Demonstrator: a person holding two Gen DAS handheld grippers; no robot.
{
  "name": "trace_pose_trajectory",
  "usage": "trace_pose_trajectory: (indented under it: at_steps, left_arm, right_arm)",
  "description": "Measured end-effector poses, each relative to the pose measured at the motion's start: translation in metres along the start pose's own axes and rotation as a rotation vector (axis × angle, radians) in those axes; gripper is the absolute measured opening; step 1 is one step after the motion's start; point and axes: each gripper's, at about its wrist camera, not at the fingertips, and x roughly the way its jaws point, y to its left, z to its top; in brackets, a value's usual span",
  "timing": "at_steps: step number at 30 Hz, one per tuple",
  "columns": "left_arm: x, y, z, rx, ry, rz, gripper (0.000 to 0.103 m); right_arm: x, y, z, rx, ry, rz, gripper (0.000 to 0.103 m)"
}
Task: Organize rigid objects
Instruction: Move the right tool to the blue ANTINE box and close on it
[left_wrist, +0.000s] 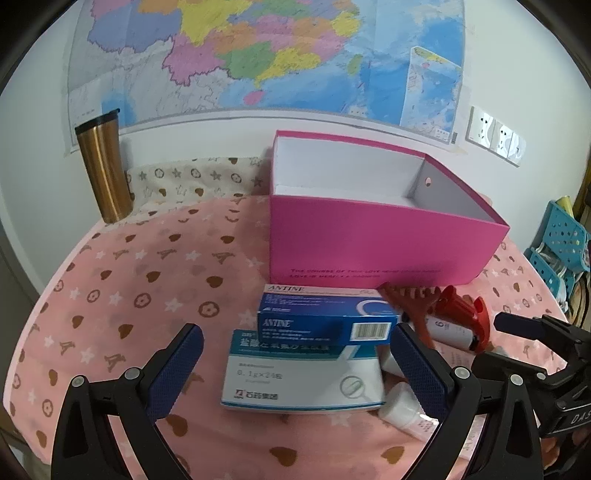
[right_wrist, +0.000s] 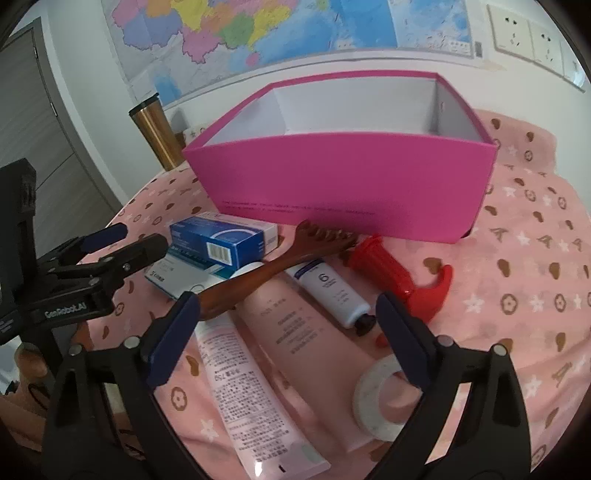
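Observation:
An open pink box (left_wrist: 369, 243) stands on the pink cloth; it also shows in the right wrist view (right_wrist: 347, 181). In front of it a blue ANTINE carton (left_wrist: 325, 317) lies on a white-teal medicine box (left_wrist: 299, 373). My left gripper (left_wrist: 295, 365) is open around these boxes, empty. In the right wrist view lie a wooden back scratcher (right_wrist: 273, 266), a red grip tool (right_wrist: 399, 273), a white tube marked 6 (right_wrist: 332, 288), two pink tubes (right_wrist: 295, 332) and a tape roll (right_wrist: 384, 398). My right gripper (right_wrist: 288, 332) is open above the tubes, empty.
A gold tumbler (left_wrist: 103, 166) stands at the back left by the wall. A wall map (left_wrist: 258, 55) and sockets (left_wrist: 495, 136) are behind. A blue perforated basket (left_wrist: 557, 240) sits off the right edge. The left gripper body (right_wrist: 74, 266) shows in the right wrist view.

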Motion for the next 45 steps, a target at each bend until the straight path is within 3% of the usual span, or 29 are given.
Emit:
trace_pose_trajectory:
  at_steps: [6, 13, 16, 30, 38, 40, 45]
  left_arm:
    - [0.011, 0.013, 0.002, -0.003, 0.016, -0.015, 0.097]
    - [0.025, 0.021, 0.008, 0.010, 0.048, -0.084, 0.077]
    - [0.031, 0.021, 0.010, 0.027, 0.066, -0.133, 0.071]
    - [0.051, 0.021, 0.011, 0.061, 0.139, -0.221, 0.069]
    - [0.057, 0.027, 0.014, 0.064, 0.157, -0.248, 0.069]
    - [0.059, 0.030, 0.014, 0.048, 0.170, -0.272, 0.062]
    - [0.058, 0.028, 0.014, 0.064, 0.165, -0.264, 0.062]
  right_arm:
    - [0.013, 0.009, 0.007, -0.026, 0.023, 0.049, 0.085]
    - [0.028, 0.019, 0.021, -0.051, 0.037, 0.101, 0.076]
    - [0.035, 0.023, 0.029, -0.059, 0.033, 0.125, 0.065]
    - [0.080, 0.019, 0.052, 0.016, 0.138, 0.231, 0.060]
    - [0.092, 0.008, 0.051, 0.071, 0.179, 0.251, 0.059]
    - [0.095, 0.008, 0.051, 0.083, 0.187, 0.260, 0.058]
    - [0.095, 0.010, 0.051, 0.068, 0.174, 0.256, 0.056]
